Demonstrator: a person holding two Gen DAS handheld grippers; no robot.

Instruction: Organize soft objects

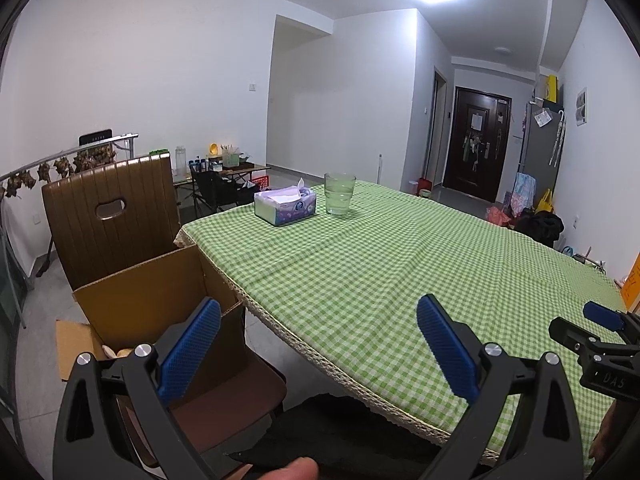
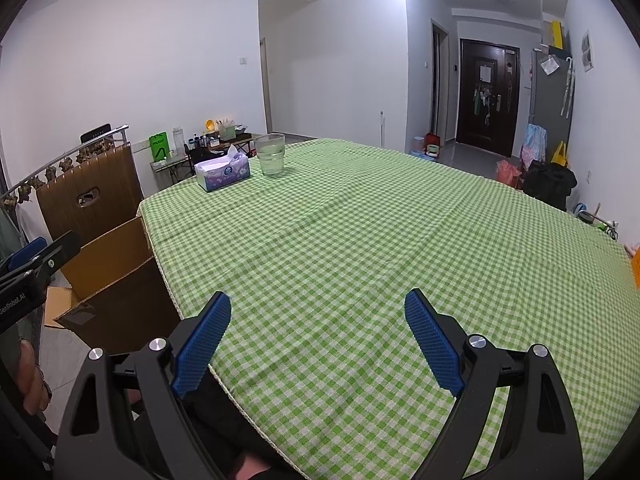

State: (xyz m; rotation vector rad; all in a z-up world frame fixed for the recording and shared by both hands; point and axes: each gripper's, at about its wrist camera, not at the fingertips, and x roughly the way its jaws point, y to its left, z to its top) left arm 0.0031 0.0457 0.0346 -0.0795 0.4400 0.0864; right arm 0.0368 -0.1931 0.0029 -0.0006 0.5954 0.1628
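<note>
Blue ribbed pads line both two-finger grippers, and each pair stands spread wide with nothing between: the left gripper (image 1: 318,344) hangs over the near table corner, the right gripper (image 2: 318,338) over the green-and-white checked tablecloth (image 2: 360,240). Just left of the table, an open brown cardboard box (image 1: 152,300) sits on a brown chair seat (image 1: 232,392); a pale, rounded lump (image 1: 120,352) shows low inside it, probably a soft item already stowed, though too little is visible to be sure. Farther off, near the far left corner of the cloth, lies a white-and-purple soft pack of tissues (image 1: 285,203), apparently the only soft thing left out. It should be light and squashy, its film slippery, so I would pinch across its short sides, low down. Beside it stands a clear drinking glass (image 1: 339,193), fragile and close enough to knock.
</note>
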